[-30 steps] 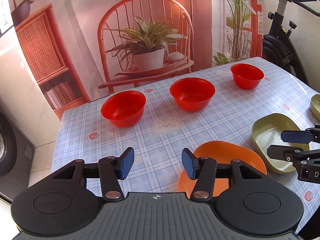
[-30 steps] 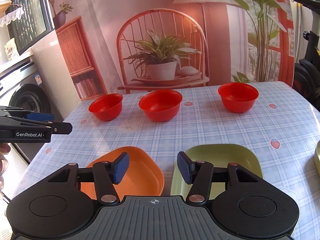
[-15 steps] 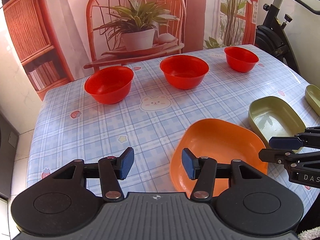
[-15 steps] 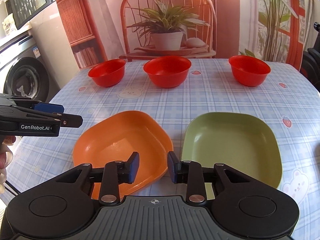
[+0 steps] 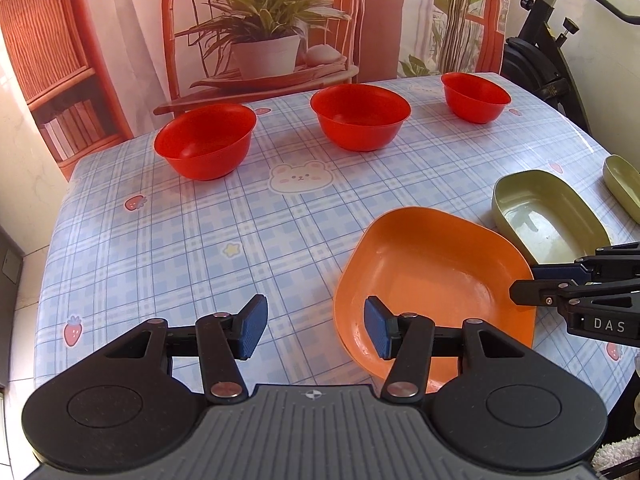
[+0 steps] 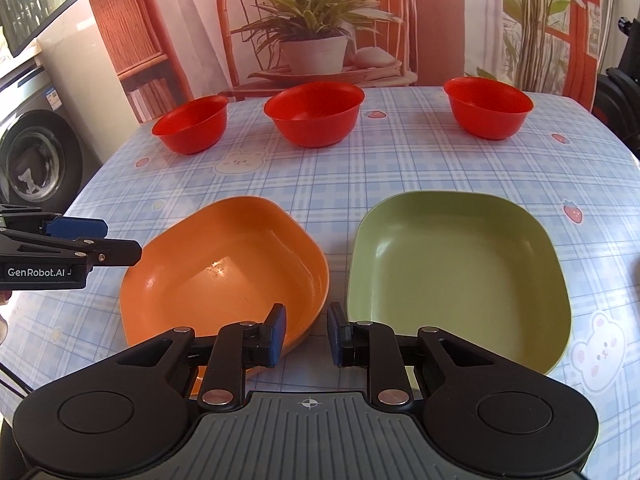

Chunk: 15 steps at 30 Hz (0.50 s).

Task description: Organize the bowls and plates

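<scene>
An orange plate (image 6: 224,268) and a green plate (image 6: 456,276) lie side by side near the table's front edge. Three red bowls (image 6: 314,114) stand in a row at the back. My right gripper (image 6: 306,334) is partly open and empty, just above the near right rim of the orange plate, its left pad over the rim. My left gripper (image 5: 316,326) is open and empty, at the left rim of the orange plate (image 5: 436,280). The right gripper also shows at the right of the left wrist view (image 5: 532,284).
The table (image 6: 360,184) has a blue checked cloth. A second green dish (image 5: 622,186) lies at the far right edge. An exercise bike (image 5: 552,52) stands right of the table, a washing machine (image 6: 36,148) left of it.
Both grippers have moved forward and down toward the orange plate. My right gripper's jaws have narrowed from wide open to a small gap. The left gripper stays wide open.
</scene>
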Motion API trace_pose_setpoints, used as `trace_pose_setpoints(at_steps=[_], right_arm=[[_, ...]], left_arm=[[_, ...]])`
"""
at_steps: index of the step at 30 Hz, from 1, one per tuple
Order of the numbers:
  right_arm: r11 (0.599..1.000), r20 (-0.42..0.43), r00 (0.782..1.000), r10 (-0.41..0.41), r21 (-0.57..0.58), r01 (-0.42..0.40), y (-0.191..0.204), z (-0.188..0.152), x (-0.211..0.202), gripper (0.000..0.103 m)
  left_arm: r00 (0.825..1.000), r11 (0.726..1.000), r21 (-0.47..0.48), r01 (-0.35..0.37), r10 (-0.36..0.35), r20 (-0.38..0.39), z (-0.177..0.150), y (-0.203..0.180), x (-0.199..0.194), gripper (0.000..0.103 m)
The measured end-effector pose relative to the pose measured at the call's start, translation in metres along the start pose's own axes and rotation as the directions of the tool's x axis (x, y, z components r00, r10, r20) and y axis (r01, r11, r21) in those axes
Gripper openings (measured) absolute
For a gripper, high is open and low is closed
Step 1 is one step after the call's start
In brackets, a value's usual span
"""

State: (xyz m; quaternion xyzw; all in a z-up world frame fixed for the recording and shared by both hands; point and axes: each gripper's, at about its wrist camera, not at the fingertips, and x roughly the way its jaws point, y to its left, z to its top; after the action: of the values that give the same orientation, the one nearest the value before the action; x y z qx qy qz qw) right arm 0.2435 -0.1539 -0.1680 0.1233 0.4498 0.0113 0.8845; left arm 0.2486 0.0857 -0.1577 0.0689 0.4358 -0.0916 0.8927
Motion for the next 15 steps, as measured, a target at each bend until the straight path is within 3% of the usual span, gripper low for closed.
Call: trace_pose_setpoints(at_steps=[7, 15], right_arm=[[1.0, -0.029, 1.0, 0.011, 0.014, -0.01, -0.003, 0.005, 0.007, 0.02], [0.999, -0.062, 0.997, 0.048, -0.014, -0.049, 0.0, 0.013, 0.015, 0.014]], left_arm=[[0.999, 0.999, 0.034, 0.009, -0.008, -0.032, 0.001, -0.005, 0.004, 0.056], [0.997, 0.999, -0.022, 0.042, -0.044, -0.057, 0.003, -0.004, 0.015, 0.056]])
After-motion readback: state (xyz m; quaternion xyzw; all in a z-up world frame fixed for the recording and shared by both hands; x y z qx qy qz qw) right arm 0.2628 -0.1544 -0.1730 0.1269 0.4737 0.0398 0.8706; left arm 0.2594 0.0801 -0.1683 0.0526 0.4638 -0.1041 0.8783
